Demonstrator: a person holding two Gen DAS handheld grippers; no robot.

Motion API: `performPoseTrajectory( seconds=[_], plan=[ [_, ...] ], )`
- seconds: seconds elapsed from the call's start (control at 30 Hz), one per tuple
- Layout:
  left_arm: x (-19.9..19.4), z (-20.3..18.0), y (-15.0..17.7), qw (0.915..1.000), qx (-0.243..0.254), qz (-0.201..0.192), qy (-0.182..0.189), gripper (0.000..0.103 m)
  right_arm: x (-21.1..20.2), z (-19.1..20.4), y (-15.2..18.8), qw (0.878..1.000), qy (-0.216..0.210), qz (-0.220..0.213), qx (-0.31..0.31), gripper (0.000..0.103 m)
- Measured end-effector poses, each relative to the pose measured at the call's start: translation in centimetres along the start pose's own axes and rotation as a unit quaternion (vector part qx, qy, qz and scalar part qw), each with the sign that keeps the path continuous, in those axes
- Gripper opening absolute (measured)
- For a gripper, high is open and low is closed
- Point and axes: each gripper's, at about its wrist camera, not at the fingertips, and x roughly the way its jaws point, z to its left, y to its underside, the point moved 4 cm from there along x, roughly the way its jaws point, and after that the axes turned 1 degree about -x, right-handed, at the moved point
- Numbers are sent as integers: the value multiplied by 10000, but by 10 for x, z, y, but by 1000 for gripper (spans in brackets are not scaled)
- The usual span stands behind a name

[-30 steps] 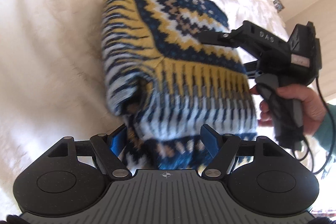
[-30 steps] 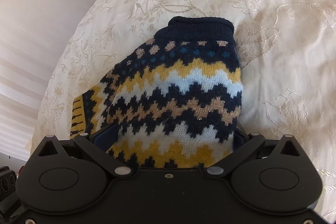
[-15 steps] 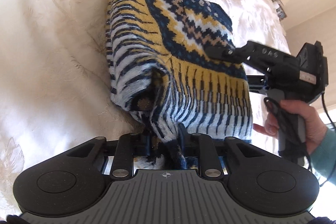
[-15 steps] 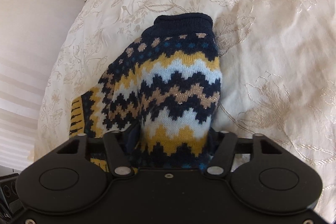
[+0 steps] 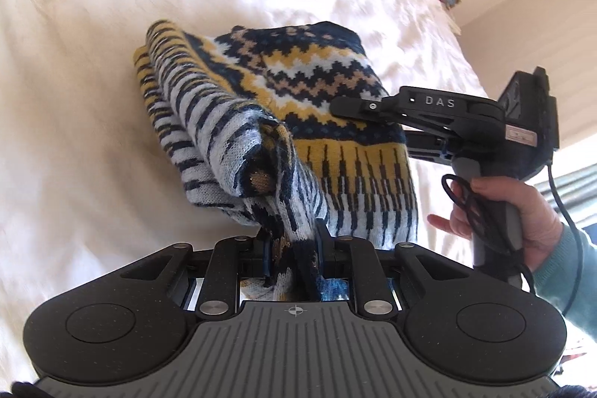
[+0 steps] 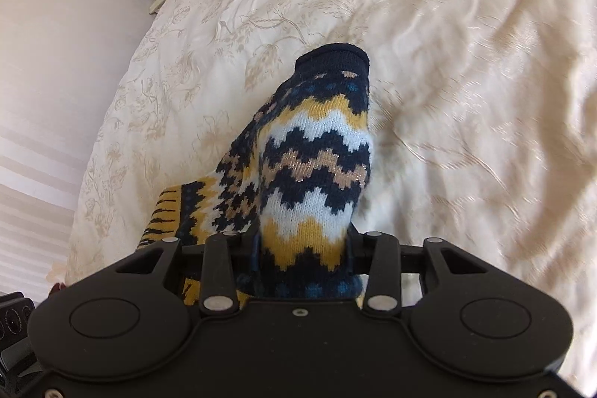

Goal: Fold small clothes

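Centrally, a patterned knitted sweater (image 5: 328, 107) is seen lying folded on a cream bedspread (image 5: 93, 99). Its near striped edge is pinched by the left gripper (image 5: 293, 248). Its right side is clamped by the right gripper (image 6: 304, 248), held in a hand (image 5: 522, 211).

Bright daylight, overexposed blurred bedspread (image 5: 93, 81), fisheye bending at edges, soft shadows

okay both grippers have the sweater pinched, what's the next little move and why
Probably lift both ends together and carry them over to fold. The left gripper is shut on the sweater hem, the right gripper on its sleeve, and the rest sags on the bedspread.
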Motion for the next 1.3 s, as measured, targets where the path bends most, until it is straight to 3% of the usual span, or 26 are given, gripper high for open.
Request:
performPoseTrajectory(
  seconds=[0.13,0.23,0.33,0.43,0.53,0.67,0.83,1.03,1.3],
  plan=[
    [3,-5,18,9998,-38,158,61,20,-32,-16,32,9998,99,145,-4,49],
    [9,-13,43,9997,-47,210,-129,21,-43,-24,53,9994,266,201,-122,54],
    [15,-9,61,9960,-2,210,-864,24,-47,-35,71,9966,773,149,-230,59],
    [16,-1,69,9893,-98,125,-1448,29,-60,-43,82,9955,919,-132,-198,70],
    [3,-7,73,9863,-106,-107,-1641,28,-76,-39,88,9938,984,-357,-388,70],
    [-23,-33,78,9752,474,-736,-2035,28,-96,-29,96,9881,1027,-741,-876,72],
    [-34,-67,70,9623,1076,-1288,-2139,29,-105,-18,103,9786,1144,-1020,-1370,72],
    [-3,-70,41,9623,1063,-1277,-2152,29,-106,-12,99,9769,1026,-1076,-1537,72],
    [31,-16,41,9628,382,-605,-2607,30,-94,5,77,9760,723,-1069,-1756,72]
  ],
)
